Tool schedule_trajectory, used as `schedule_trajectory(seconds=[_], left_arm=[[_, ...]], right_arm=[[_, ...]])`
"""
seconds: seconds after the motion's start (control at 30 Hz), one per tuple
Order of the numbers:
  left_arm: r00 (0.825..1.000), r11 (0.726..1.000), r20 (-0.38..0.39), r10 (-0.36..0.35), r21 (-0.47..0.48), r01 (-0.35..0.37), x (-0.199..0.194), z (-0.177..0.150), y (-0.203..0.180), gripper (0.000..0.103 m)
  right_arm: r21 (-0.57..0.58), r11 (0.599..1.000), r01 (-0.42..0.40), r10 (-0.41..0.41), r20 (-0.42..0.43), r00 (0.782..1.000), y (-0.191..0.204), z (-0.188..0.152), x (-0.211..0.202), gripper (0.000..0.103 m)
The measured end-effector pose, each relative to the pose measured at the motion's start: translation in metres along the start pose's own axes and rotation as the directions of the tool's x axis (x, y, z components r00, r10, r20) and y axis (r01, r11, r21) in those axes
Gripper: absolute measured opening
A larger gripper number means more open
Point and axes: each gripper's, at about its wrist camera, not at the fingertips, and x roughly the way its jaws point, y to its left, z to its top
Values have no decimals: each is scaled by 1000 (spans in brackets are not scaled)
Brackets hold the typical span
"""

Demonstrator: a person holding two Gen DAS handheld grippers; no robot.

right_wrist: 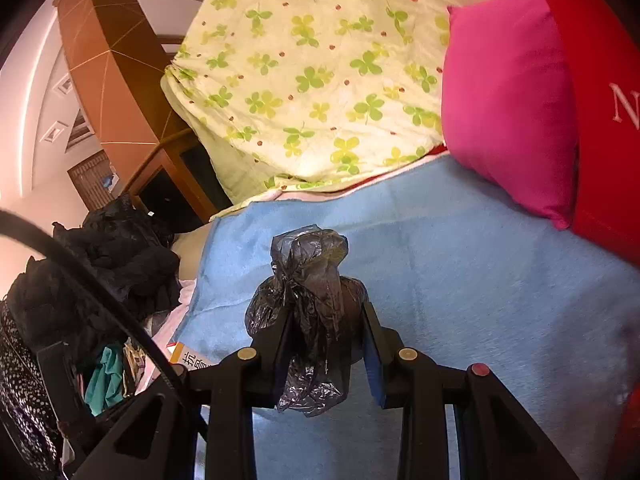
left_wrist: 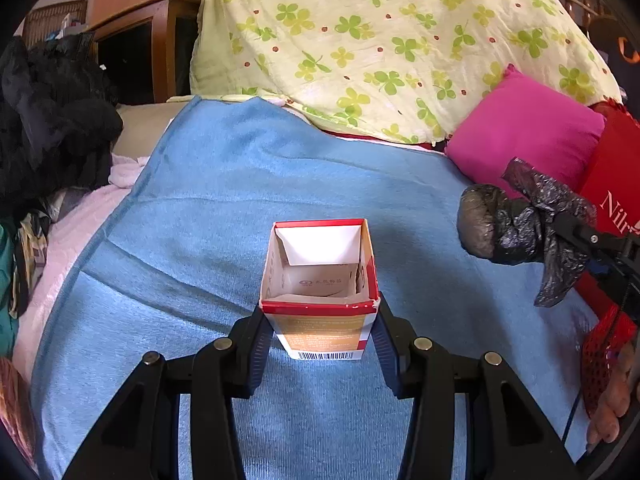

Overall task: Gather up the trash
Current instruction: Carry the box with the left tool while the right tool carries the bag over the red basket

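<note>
Black linkage arms of the left claw (left_wrist: 320,320) fill the bottom of the left wrist view, its pads clamped on the two side walls of an opened carton (left_wrist: 320,280), red-rimmed, with an orange label and a barcode on the near face. This carton is held upright at centre frame, top flaps folded in, above the blue blanket (left_wrist: 240,184) that covers the bed. At 3 o'clock, near the carton but apart from it, the right claw (left_wrist: 560,228) enters from the frame edge, closed on a knotted black plastic bag (left_wrist: 516,224). Below it, at 4 o'clock, a hand (left_wrist: 612,400) shows beside red mesh.

Seen from the right wrist view, the right claw (right_wrist: 326,320) pinches the black plastic bag (right_wrist: 312,280) at its gathered middle, the bag's ends projecting above and hanging below the pads. An orange corner of the carton (right_wrist: 190,356) shows at 8 o'clock. Outward lie a clover-print quilt (right_wrist: 312,72) at 12 o'clock, a pink pillow (right_wrist: 508,100) at 2 o'clock and dark clothing (right_wrist: 120,256) at 9 o'clock.
</note>
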Motion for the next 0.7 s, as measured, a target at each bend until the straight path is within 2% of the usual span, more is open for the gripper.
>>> schedule_trajectory(seconds=[0.4, 0.7], left_arm=[[1000, 998, 11, 10, 54, -11, -19, -11, -13, 48], [1000, 996, 20, -8, 88, 6, -33, -28, -34, 48]], right_arm=[[-118, 992, 37, -28, 79, 996, 7, -16, -58, 34], [-224, 973, 54, -28, 118, 993, 13, -47, -104, 34]])
